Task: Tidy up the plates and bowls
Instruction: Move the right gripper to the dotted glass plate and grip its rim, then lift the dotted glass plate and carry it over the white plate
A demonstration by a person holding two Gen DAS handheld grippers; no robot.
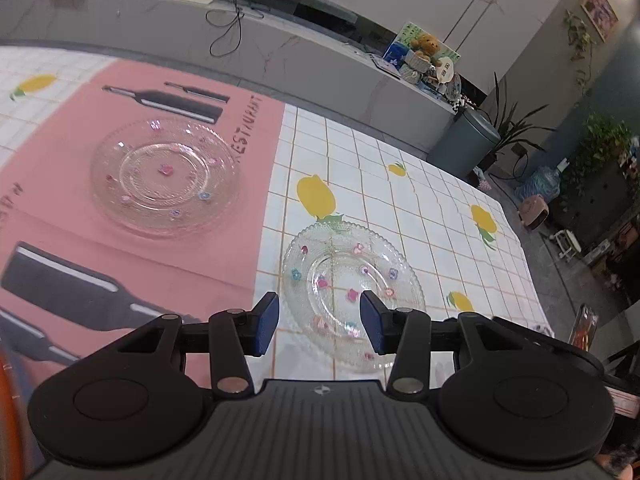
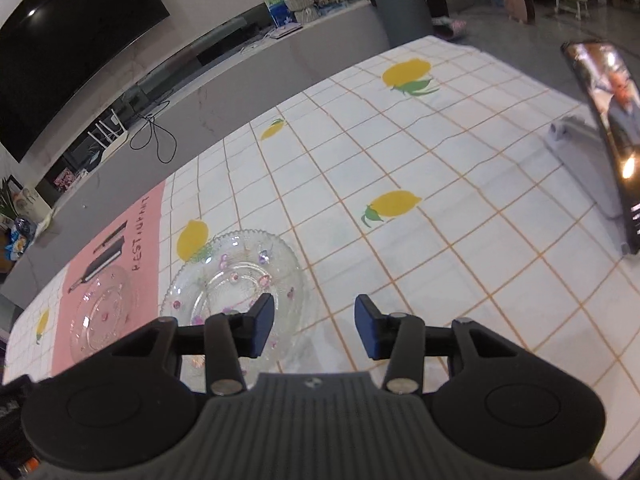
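Two clear glass plates dotted with small coloured flowers lie on the table. One plate (image 1: 164, 176) rests on a pink placemat (image 1: 52, 200). The other plate (image 1: 352, 276) sits on the lemon-print tablecloth, just right of the mat. My left gripper (image 1: 320, 324) hovers open over this nearer plate's left half, with nothing clamped. In the right wrist view the nearer plate (image 2: 236, 276) lies lower left and the mat's plate (image 2: 100, 316) further left. My right gripper (image 2: 314, 328) is open above the nearer plate's right rim, jaws still opening, with only cloth between them.
A phone (image 2: 604, 132) leans on a grey stand (image 2: 572, 136) at the table's right side. The tablecloth (image 2: 400, 152) stretches bare toward the far edge. Beyond it runs a long grey counter (image 1: 280, 52) with a router, cables and a teddy bear.
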